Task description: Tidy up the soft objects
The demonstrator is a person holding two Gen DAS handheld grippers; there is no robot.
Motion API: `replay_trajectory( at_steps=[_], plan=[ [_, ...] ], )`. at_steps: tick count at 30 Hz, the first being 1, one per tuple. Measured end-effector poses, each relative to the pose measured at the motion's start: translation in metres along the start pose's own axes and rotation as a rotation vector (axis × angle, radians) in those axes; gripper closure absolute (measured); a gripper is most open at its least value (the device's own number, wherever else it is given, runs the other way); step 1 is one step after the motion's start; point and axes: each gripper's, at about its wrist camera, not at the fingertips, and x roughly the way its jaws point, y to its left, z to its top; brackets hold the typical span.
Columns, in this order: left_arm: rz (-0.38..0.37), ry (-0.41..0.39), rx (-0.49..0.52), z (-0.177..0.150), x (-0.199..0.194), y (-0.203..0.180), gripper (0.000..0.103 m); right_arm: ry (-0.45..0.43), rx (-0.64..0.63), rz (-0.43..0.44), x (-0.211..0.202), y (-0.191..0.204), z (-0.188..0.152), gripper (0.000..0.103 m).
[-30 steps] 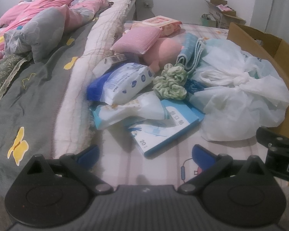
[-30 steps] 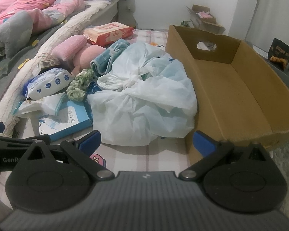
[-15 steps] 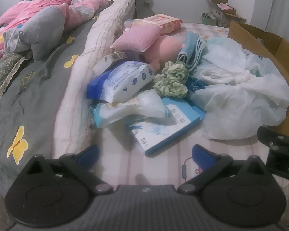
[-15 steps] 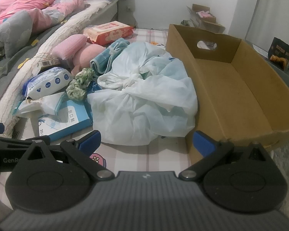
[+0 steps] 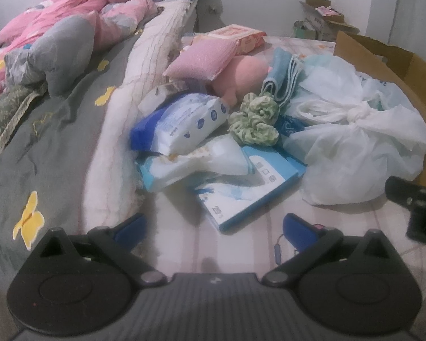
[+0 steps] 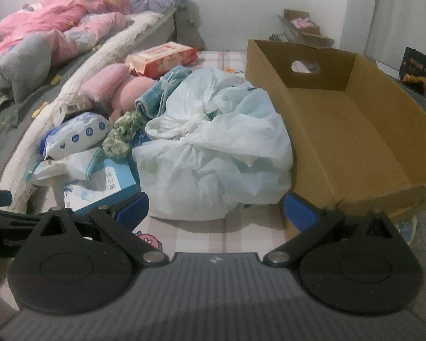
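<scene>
left gripper (image 5: pixel 213 228): blue-tipped fingers spread wide, nothing between them; it hovers low over the checked mat (image 5: pixel 241 244) in front of the pile.
right gripper (image 6: pixel 215 209): fingers likewise wide apart and empty, pointed at the tied plastic bag (image 6: pixel 218 153).
pile of soft objects: heaped on the mat between the bed (image 5: pixel 56 130) and the cardboard box (image 6: pixel 349 130).
tied plastic bag: white, knotted at the top, lying against the box's left wall.
green scrunchie (image 5: pixel 254 122): just left of the bag, touching the blue towel (image 5: pixel 281 82) behind it.
wipes packs: a blue-and-white pack (image 5: pixel 181 125) rests on a flatter white pack (image 5: pixel 196 164), which overlaps a light-blue carton (image 5: pixel 252 193).
pink items: a pink cushion (image 5: pixel 201 59) leans over a pink plush toy (image 5: pixel 244 76); a red-and-pink wipes pack (image 6: pixel 162 58) lies farther back.
cardboard box: open at the top, nothing inside, with a handle cut-out in the far wall.
bed: grey cover with yellow shapes, with a crumpled pink quilt (image 5: pixel 71 14) at the far end.
</scene>
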Motion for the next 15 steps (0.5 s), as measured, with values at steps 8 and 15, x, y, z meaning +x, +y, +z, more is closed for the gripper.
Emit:
replay_trajectory(
  at_steps=[8,15],
  plan=[
    [-0.090,-0.137,0.020,0.014,-0.012,0.036,0.003,-0.173,0.165,0.372,-0.011,-0.015,0.027,0.001],
    [-0.125,-0.268,0.027,0.039,-0.005,0.069,0.007,-0.134,0.184,0.587,0.013,0.015,0.074,0.004]
  ],
)
